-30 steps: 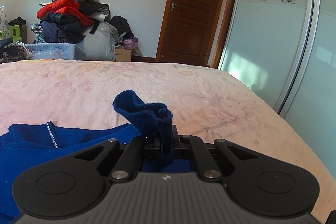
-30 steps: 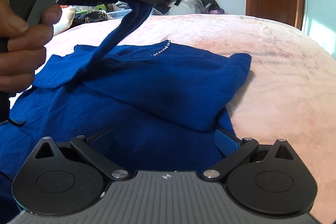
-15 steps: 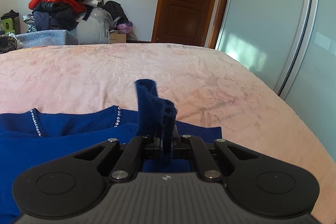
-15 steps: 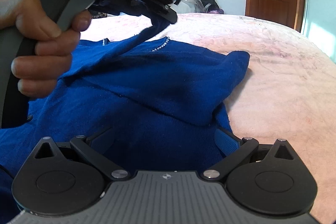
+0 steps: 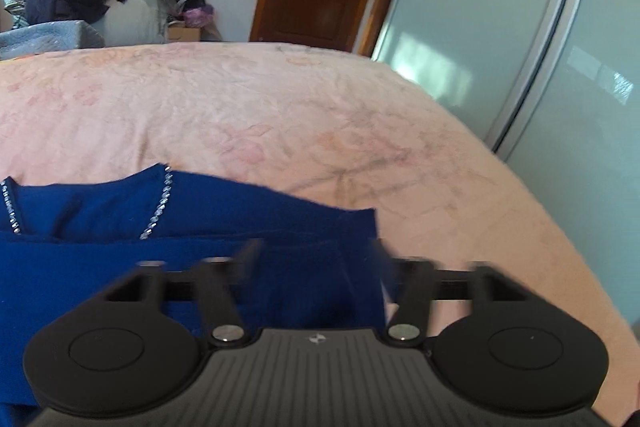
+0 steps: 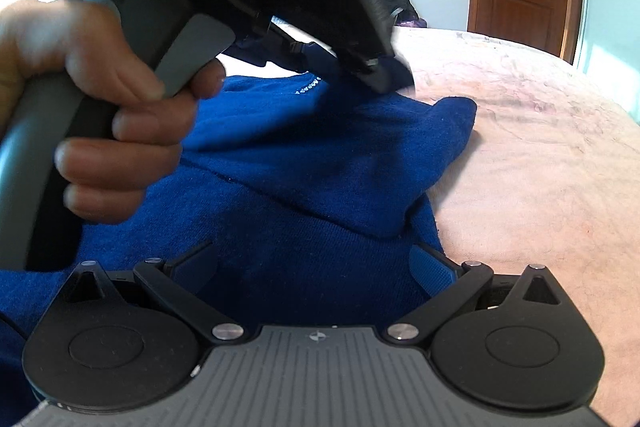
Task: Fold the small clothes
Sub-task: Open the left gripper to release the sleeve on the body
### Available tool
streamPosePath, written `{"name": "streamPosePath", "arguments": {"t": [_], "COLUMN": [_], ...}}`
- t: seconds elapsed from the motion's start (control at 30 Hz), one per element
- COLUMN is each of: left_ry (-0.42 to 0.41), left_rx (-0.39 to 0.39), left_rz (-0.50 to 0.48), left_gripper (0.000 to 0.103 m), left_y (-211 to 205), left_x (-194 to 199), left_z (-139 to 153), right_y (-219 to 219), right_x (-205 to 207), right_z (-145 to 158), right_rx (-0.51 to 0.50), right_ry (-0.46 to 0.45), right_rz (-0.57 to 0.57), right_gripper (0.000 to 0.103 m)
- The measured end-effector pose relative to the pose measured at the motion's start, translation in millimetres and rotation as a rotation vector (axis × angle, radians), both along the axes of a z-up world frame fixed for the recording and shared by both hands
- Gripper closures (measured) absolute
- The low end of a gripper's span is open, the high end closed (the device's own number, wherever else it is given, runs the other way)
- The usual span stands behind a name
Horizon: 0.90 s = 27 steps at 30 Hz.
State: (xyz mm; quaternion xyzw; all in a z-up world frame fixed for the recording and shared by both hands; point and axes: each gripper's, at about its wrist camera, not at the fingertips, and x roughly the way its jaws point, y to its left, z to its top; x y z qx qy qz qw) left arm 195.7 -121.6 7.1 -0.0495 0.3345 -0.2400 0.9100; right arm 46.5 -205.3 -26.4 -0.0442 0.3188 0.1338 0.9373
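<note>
lying flat on the pink floral bedspread (image 5: 280,115), the soft, light royal-blue knit top with a rhinestone neckline (image 6: 320,163) should drape and crease easily. the left gripper (image 5: 316,259) has just been opening, jaws wide, sleeve cloth loose between them. the right gripper (image 6: 312,267) hovers spread over the hem, holding nothing; grip by hems or corners.

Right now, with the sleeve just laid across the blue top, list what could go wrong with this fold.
1. The left hand-held gripper has just been opening, and the sleeve lies loose between its fingers; pulling back could snag it and undo the fold.
2. The folded sleeve looks lumpy, so the next fold may come out uneven.
3. The right hand-held gripper rests open over the top near the hem; moving it could drag the fabric.
</note>
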Motion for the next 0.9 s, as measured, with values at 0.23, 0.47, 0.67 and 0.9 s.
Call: {"name": "streamPosePath", "arguments": {"t": [0.23,0.47,0.67,0.9], "left_ry": [-0.224,-0.143,-0.066,-0.045], "left_rx": [0.024,0.082,0.096,0.113], "left_rz": [0.026,0.337,0.438,0.44], "left_gripper": [0.009,0.008,0.007,0.007], "left_y": [34.2,135.7,174.6,180.4], "left_x": [-22.3,-8.2,-18.4,-23.9], "left_z": [47.5,37.7,10.2,-4.9], "right_y": [-8.6,-55.6,-77.3,-60.9], "right_x": [-10.9,24.7,103.4,135.9], "right_z": [11.5,59.3,40.5,25.1], "right_rx": [0.026,0.279,0.473,0.38], "right_ry": [-0.035,-0.103,0.045,0.104], "right_rz": [-0.021,-0.032,-0.053,-0.044], "right_gripper": [0.006,0.009,0.018,0.05]}}
